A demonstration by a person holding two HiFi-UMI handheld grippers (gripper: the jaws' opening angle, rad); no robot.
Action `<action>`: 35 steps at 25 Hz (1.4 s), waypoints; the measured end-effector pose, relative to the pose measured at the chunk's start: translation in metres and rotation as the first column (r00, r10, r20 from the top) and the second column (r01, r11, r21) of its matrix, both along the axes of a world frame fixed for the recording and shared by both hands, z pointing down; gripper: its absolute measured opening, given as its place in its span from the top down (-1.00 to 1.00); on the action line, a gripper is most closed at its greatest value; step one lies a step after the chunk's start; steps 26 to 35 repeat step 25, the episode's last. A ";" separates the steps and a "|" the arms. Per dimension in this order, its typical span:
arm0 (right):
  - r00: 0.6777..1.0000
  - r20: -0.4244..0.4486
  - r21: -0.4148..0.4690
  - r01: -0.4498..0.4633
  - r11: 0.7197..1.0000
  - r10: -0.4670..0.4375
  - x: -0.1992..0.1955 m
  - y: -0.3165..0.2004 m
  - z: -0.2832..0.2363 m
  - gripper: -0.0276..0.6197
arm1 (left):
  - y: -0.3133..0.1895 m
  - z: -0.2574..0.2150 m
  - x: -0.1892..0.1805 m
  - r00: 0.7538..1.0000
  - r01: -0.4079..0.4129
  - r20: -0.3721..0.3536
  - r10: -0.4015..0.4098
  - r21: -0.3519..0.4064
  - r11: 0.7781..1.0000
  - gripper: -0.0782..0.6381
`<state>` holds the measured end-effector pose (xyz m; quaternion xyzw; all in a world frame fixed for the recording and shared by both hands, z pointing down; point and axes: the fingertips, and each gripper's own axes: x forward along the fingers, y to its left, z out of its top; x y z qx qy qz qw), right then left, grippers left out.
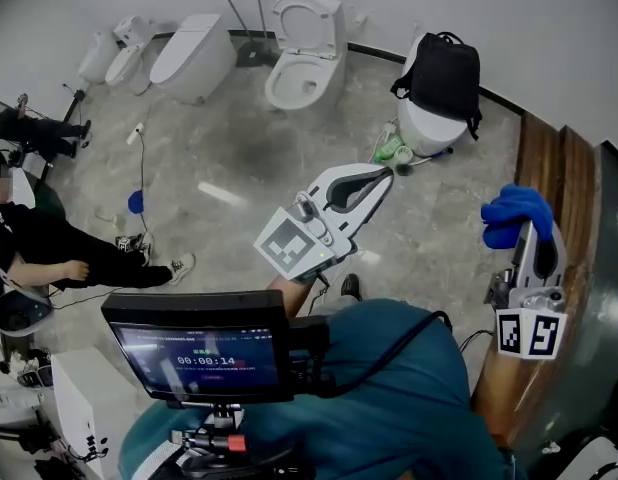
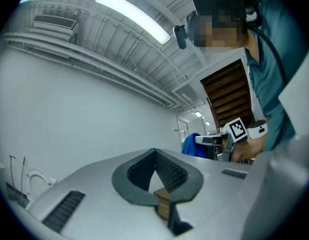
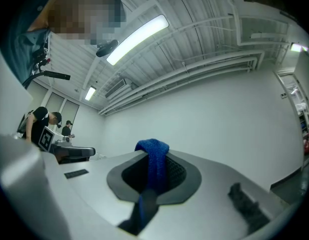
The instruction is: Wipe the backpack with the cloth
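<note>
Black fabric backpack (image 1: 444, 73) upright atop white ceramic toilet (image 1: 429, 130), 11 o'clock from right gripper (image 1: 532, 238), well apart. Its fingers pinch blue terry cloth (image 1: 514, 213). Left gripper (image 1: 387, 175), fingers closed on nothing; backpack at its 1 o'clock.

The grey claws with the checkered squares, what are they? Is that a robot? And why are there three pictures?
It is not a robot. A person holds a tool in each hand, and each tool ends in a claw. The head view comes from a camera on the person's head, looking down at a grey floor. The other two pictures come from small cameras that ride on the tools and look along each claw. The right claw is pinched shut on a blue cloth. The left claw is closed with nothing in it. Further off, a black backpack sits on a white toilet. The cloth is for wiping it. The checkered squares are simply part of the tools.
</note>
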<state>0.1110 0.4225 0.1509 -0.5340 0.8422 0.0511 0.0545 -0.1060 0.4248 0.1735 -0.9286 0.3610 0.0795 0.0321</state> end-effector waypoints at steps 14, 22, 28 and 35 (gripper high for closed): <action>0.999 -0.051 -0.023 -0.013 1.000 0.011 0.001 -0.009 0.008 0.84 | -0.005 -0.002 0.005 1.000 -0.001 -0.007 0.001 0.007 1.000 0.77; 0.999 -0.047 -0.020 -0.013 1.000 0.012 -0.002 -0.010 0.012 0.84 | -0.005 -0.002 0.003 1.000 -0.001 -0.002 0.001 0.015 1.000 0.77; 0.999 -0.047 -0.016 -0.012 1.000 0.011 -0.004 -0.009 0.012 0.84 | -0.004 -0.001 0.001 1.000 0.002 -0.004 -0.002 0.015 1.000 0.77; 0.999 -0.047 -0.016 -0.012 1.000 0.011 -0.004 -0.009 0.012 0.84 | -0.004 -0.001 0.001 1.000 0.002 -0.004 -0.002 0.015 1.000 0.77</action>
